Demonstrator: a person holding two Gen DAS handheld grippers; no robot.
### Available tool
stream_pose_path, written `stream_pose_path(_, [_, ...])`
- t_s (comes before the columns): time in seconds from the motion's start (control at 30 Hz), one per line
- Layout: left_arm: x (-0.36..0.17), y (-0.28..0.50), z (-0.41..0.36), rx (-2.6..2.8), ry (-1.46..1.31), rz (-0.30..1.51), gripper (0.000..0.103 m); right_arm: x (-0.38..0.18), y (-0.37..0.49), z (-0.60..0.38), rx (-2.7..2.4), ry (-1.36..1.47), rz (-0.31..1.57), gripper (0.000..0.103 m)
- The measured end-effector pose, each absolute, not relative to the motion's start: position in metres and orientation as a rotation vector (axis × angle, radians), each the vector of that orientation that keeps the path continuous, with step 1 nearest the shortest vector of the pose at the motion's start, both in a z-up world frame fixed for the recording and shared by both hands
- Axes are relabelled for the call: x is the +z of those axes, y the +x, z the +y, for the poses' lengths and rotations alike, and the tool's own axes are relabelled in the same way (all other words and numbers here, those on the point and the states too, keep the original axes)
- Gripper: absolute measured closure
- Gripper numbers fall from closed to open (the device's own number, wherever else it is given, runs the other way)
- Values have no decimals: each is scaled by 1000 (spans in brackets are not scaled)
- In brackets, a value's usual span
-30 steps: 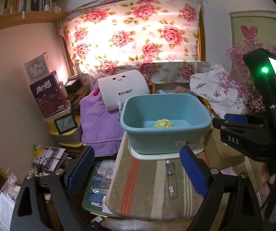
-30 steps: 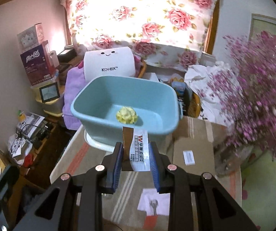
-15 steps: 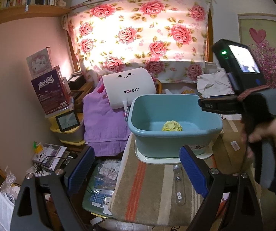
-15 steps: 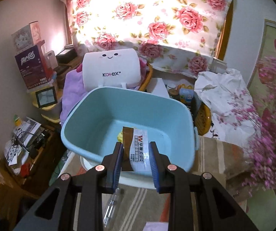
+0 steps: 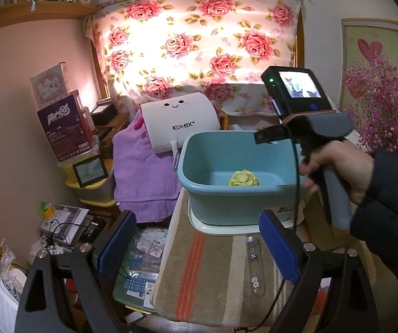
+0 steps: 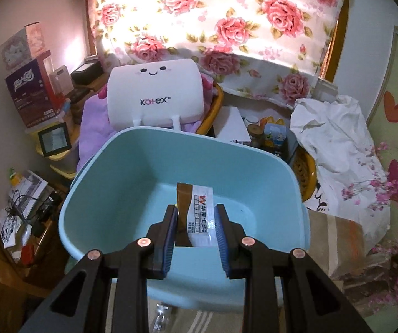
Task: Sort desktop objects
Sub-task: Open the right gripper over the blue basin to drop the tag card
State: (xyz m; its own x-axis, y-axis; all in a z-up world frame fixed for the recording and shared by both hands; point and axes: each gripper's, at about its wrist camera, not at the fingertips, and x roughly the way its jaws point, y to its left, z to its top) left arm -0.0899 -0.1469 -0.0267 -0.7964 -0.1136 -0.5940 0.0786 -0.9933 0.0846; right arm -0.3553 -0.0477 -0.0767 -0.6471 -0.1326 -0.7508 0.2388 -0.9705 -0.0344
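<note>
A cluttered room with a rose-print curtain frames a striped cloth (image 5: 212,272) bearing a blue tub (image 6: 93,194). Over the last second the right gripper (image 6: 196,222) has carried its sachet (image 6: 201,216), pinched between narrow jaws, from short of the tub to above its centre, hiding the yellow ball (image 5: 243,179) below. Release looks imminent. The left gripper (image 5: 196,244) hangs wide and empty at lower frame, a clear tube (image 5: 254,263) on the cloth between its fingers.
</note>
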Motion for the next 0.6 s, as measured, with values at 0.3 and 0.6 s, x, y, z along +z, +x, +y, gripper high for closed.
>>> stream_pose_path(0.3, [-33,-96,-150,-2878,987,-75,11,-96,-387,-50,-2668,1217,219,74])
stream_pose_path(0.6, [-38,-97,-150,-2877,1008,-82,11,-107,-388,-54,-2639,1261,245,43])
